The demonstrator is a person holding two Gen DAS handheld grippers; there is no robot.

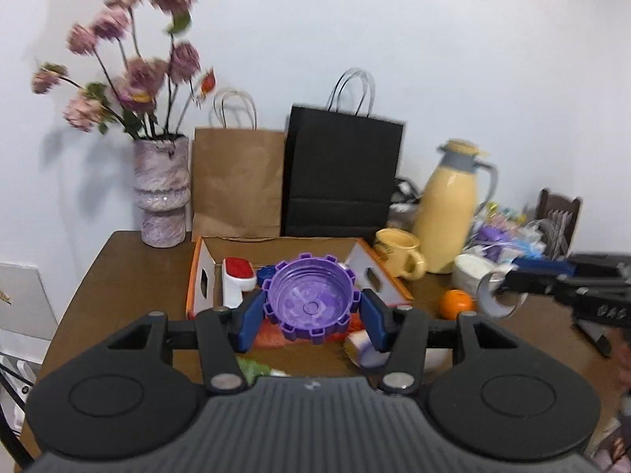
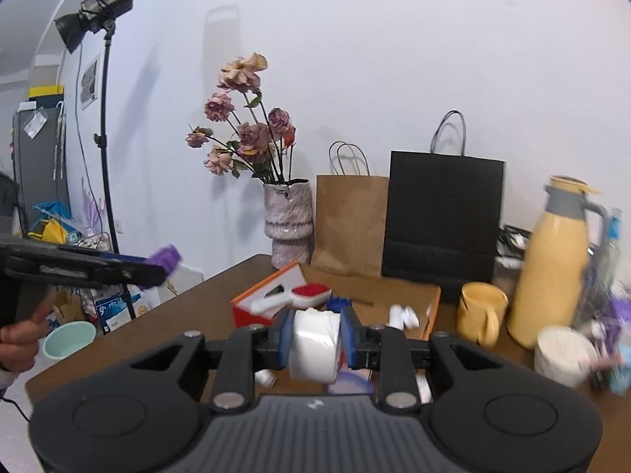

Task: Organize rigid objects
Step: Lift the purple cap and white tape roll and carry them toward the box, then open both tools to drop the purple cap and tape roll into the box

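Purple notched lid [image 1: 309, 301] clamped in left tongs [image 1: 311, 315], held above orange-edged box [image 1: 197, 272] on brown worktop [image 1: 130, 268]. Right-wrist view: right tongs [image 2: 315, 339] clamped on white tape roll [image 2: 314, 345], above worktop w/ yellow mug [image 2: 482, 309] nearby.

I can see two paper bags [image 1: 239, 181], one vase [image 1: 161, 189], one yellow mug [image 1: 398, 250], one yellow jug [image 1: 447, 213] and one orange [image 1: 456, 302].

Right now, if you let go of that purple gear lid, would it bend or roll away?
The purple gear lid looks like stiff moulded plastic, so it probably won't bend. It seems light, held by the left gripper at its rim. Its toothed edge would likely stop rolling.
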